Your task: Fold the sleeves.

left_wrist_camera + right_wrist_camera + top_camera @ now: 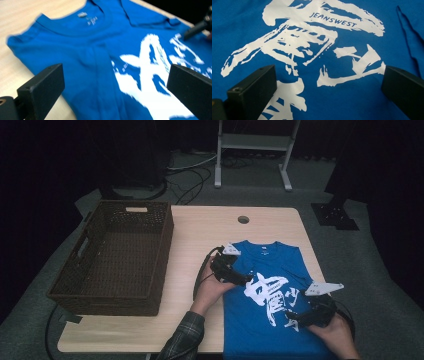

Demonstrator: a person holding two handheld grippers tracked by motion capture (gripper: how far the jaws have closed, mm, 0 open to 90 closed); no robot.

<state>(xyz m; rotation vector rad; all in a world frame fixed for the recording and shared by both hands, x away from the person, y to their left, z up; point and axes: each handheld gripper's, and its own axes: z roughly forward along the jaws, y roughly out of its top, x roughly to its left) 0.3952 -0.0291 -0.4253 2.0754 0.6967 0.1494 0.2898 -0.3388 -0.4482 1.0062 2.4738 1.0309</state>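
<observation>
On the table [200, 230], blue T-shirt [272, 320] flat beneath both released tongs, left [245, 279] and right [291, 318].

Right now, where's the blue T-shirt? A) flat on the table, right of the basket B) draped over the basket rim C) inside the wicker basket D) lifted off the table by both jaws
A: the high view shows the blue T-shirt spread flat on the table, to the right of the wicker basket, which is apart from it.
</observation>
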